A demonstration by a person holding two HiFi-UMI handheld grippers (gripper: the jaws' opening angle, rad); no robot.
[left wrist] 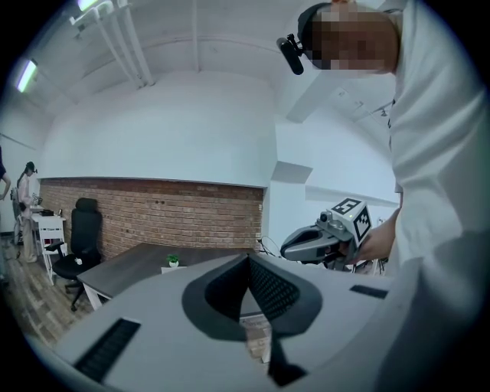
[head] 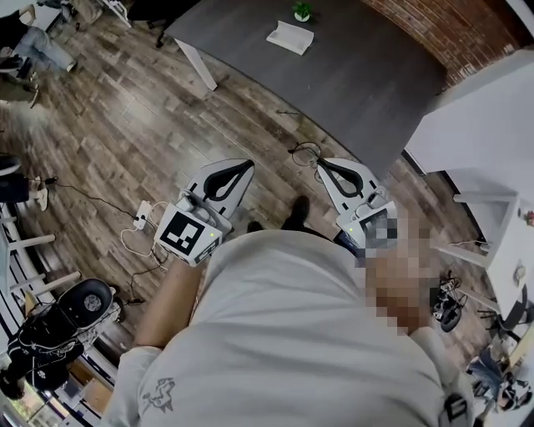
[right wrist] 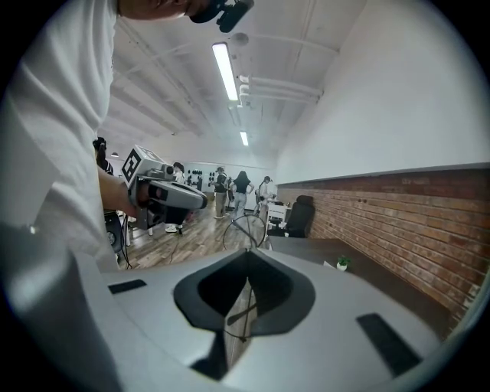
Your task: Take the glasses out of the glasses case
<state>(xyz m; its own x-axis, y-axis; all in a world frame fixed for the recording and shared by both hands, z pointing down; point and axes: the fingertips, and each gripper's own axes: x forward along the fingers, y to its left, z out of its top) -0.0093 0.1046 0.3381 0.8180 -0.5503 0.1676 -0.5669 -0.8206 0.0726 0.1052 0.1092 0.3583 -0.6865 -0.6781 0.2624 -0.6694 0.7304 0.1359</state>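
Two grippers are held out roughly level over the wooden floor, near the edge of the dark grey worktop. The right gripper is closed on a thin temple of the wire-framed glasses, whose round lenses stand out beyond its tips, clear of everything else. The left gripper is closed as well, tips together, with nothing between them. A flat white item lies on the worktop beside a small potted plant. Whether it is the glasses case cannot be told, and no case is seen elsewhere.

The glasses are judged to be out of the case already, so the step in hand is taken to be carrying them. A grip on one slender temple is judged insecure, since the frame can pivot or slide. The right gripper is best held closed and level, with jolts avoided and the lenses steered clear of the left gripper and the worktop edge.
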